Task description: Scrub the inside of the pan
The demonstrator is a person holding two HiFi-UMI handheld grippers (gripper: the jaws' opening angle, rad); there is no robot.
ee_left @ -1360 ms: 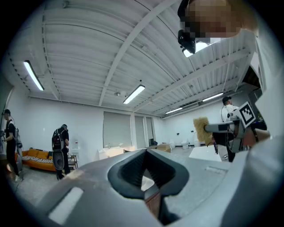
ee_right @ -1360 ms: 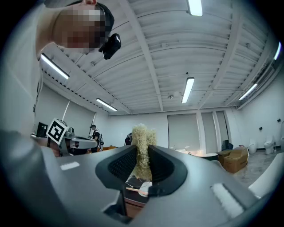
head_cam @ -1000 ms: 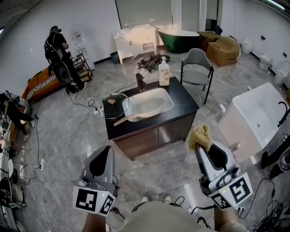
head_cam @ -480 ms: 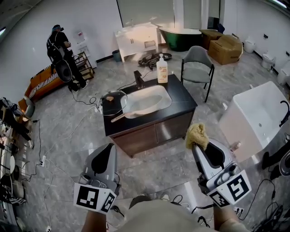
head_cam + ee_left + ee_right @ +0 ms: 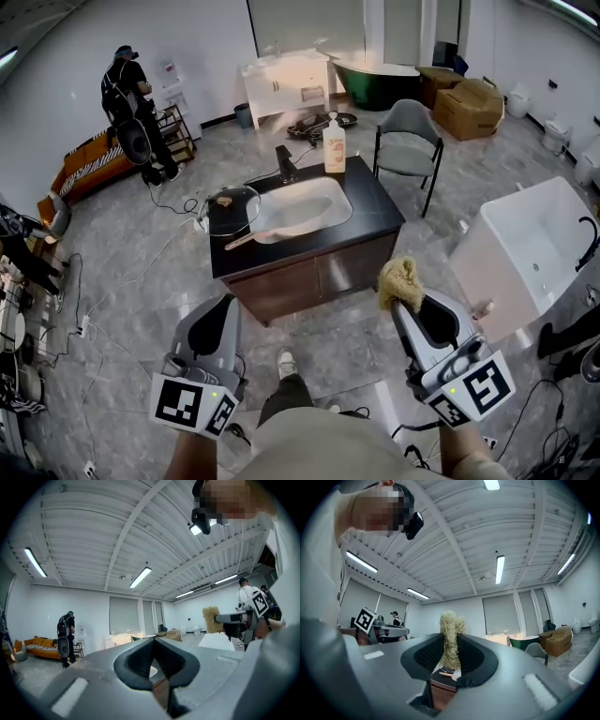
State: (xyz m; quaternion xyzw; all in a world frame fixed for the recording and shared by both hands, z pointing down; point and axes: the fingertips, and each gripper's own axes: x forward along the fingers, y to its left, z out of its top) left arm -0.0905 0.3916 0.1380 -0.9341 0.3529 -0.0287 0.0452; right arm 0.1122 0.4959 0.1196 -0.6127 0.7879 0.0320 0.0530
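Observation:
The pan (image 5: 232, 210) sits on the left of a black counter (image 5: 380, 214), a glass lid over it and its wooden handle (image 5: 242, 241) pointing toward me. Both grippers are held low, well short of the counter. My right gripper (image 5: 410, 305) is shut on a tan fibrous scrubber (image 5: 400, 281); in the right gripper view the scrubber (image 5: 451, 634) stands up between the pads of that gripper (image 5: 451, 651). My left gripper (image 5: 217, 319) is shut and empty, and its jaws (image 5: 157, 660) meet with nothing between them.
A white sink basin (image 5: 300, 208), a faucet (image 5: 284, 164) and a soap bottle (image 5: 334, 148) share the counter. A grey chair (image 5: 408, 141) stands behind it and a white bathtub (image 5: 525, 253) at the right. A person (image 5: 131, 103) stands far left. Cables lie on the floor.
The counter has drawn slightly nearer and lower in the head view. Both grippers kept their hold and pose. A shoe now shows between them.

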